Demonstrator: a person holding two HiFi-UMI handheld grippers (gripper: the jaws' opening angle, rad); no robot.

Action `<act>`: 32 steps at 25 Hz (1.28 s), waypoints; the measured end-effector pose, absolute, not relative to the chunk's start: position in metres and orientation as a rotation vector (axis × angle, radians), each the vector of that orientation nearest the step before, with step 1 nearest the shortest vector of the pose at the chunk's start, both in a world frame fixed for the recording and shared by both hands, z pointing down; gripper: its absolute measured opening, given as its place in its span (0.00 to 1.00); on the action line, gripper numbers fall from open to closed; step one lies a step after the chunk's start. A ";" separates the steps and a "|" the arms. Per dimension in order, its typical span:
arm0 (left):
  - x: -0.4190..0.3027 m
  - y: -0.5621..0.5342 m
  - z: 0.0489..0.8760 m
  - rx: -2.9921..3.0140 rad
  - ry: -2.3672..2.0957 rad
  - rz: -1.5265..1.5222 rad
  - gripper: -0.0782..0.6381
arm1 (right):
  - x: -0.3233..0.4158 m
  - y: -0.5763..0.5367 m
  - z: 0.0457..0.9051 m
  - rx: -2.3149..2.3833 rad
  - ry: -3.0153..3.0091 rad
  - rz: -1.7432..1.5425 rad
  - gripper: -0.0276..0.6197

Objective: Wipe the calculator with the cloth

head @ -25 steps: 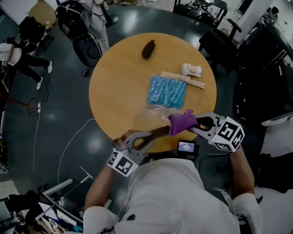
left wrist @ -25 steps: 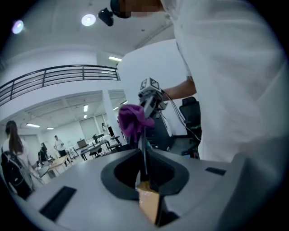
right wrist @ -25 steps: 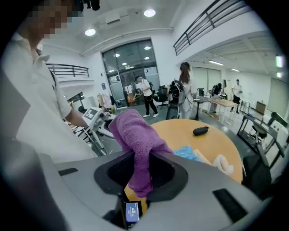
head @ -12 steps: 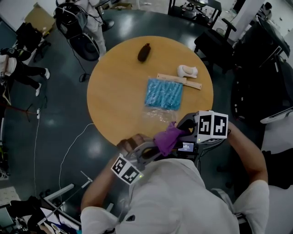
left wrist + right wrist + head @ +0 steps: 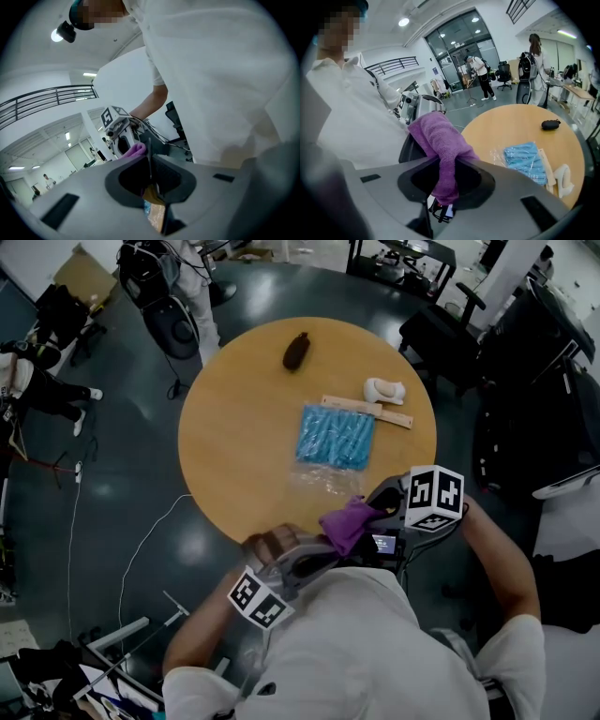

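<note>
1. The left gripper (image 5: 151, 180) has its fingers closed narrowly on a thin dark slab seen edge-on. This is most likely the calculator (image 5: 149, 157), though that view is too poor to be sure. It hangs in the air close in front of the person (image 5: 375, 643), off the near rim of the tabletop (image 5: 234, 427).
2. The right gripper (image 5: 449, 187) has its fingers pinched on a fold of the purple cloth (image 5: 440, 136). The cloth's free end bunches right at the calculator's far end.
3. Wiping pressure on so slim a hold could twist the calculator loose. With no tabletop beneath, it would drop to the floor (image 5: 141, 521).
4. Only a fold is pinched, so a hard drag could pull the cloth free. The bare fingers could then scrape the keys.
</note>
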State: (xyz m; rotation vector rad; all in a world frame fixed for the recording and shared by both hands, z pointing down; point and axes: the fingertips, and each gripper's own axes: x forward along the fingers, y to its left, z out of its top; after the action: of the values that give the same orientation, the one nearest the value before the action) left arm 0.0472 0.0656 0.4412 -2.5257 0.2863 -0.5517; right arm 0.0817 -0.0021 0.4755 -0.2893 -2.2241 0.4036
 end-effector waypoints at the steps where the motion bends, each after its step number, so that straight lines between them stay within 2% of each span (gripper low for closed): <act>1: 0.048 0.066 0.441 -2.521 0.281 -0.550 0.18 | 0.082 -0.003 0.478 -0.289 -2.223 0.411 0.18; 32: 0.058 0.074 0.398 -2.569 0.290 -0.395 0.18 | 0.080 0.031 0.533 -0.426 -2.167 0.635 0.18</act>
State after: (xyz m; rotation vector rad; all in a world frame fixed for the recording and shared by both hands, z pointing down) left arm 0.0583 0.0736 0.3984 -2.5691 0.2900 -0.3946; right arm 0.0799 0.0314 0.5329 -0.4264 -2.1666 0.6345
